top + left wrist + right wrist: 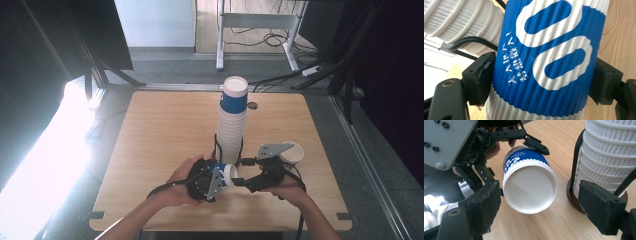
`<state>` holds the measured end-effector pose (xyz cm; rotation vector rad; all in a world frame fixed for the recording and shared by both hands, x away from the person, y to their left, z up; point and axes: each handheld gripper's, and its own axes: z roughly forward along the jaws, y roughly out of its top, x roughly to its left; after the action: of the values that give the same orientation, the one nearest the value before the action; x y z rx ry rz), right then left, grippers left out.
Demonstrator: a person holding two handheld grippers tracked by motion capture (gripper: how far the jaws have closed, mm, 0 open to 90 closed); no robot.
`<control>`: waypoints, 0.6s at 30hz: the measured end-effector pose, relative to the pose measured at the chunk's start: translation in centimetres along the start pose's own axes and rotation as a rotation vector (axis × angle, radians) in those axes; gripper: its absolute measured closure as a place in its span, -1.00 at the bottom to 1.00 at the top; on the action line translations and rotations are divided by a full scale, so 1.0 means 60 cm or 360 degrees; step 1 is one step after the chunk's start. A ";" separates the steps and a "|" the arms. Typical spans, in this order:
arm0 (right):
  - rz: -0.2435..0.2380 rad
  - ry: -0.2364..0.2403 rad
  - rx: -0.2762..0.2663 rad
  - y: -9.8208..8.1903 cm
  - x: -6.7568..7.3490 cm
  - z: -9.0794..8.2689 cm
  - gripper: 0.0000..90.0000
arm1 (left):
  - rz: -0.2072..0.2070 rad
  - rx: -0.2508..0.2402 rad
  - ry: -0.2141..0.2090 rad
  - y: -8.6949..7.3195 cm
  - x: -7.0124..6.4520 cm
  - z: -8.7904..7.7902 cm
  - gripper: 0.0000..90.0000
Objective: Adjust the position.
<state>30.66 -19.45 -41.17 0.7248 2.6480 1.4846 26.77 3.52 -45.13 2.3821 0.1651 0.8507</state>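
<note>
- Left tool (220,179) is clamped on a blue-and-white paper cup (223,172), one pad on each side of its ribbed sleeve; in the left gripper view the cup (549,60) sits between both pads.
- The cup lies on its side in that tool, white bottom facing the right tool.
- Right tool (240,182) stands open, gripping nothing; in the right gripper view the cup's bottom (530,191) lies just ahead, between its two spread jaws, pads not touching it.
- A tall cup stack (232,122) in a black wire holder (218,150) stands just beyond both tools on the worktop (160,130); in the right gripper view the stack (609,157) is close beside one jaw.
- A second, single white cup (295,152) sits just behind the right tool, partly hidden by its grey plate (272,150).
</note>
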 end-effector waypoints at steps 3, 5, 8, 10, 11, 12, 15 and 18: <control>-0.0015 0.0018 0.0037 0.005 -0.001 -0.001 -0.58 | 0.0011 0.0003 0.0011 -0.001 -0.001 0.000 -0.58; -0.0027 0.0030 0.0081 0.009 -0.001 0.000 -0.58 | 0.0023 0.0009 0.0019 -0.001 -0.001 0.000 -0.58; -0.0055 0.0049 0.0168 0.018 -0.001 0.002 -0.58 | 0.0038 0.0014 0.0025 -0.003 -0.002 0.002 -0.58; -0.0058 0.0076 0.0222 0.025 -0.001 0.005 -0.58 | 0.0049 0.0026 0.0026 -0.004 -0.003 0.002 -0.58; -0.0064 0.0079 0.0255 0.028 0.000 0.006 -0.59 | 0.0055 0.0032 0.0031 -0.005 -0.004 0.002 -0.58; -0.0074 0.0084 0.0285 0.031 -0.001 0.007 -0.59 | 0.0067 0.0037 0.0033 -0.006 -0.005 0.002 -0.58; -0.0080 0.0113 0.0395 0.046 -0.001 0.014 -0.61 | 0.0089 0.0037 0.0061 -0.008 -0.009 0.006 -0.58; -0.0068 0.0137 0.0516 0.055 -0.002 0.023 -0.62 | 0.0141 0.0057 0.0080 -0.008 -0.013 0.007 -0.58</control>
<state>32.39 -16.94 -39.24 0.6252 2.9883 1.1115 26.45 3.50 -46.06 2.4179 0.0962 0.9566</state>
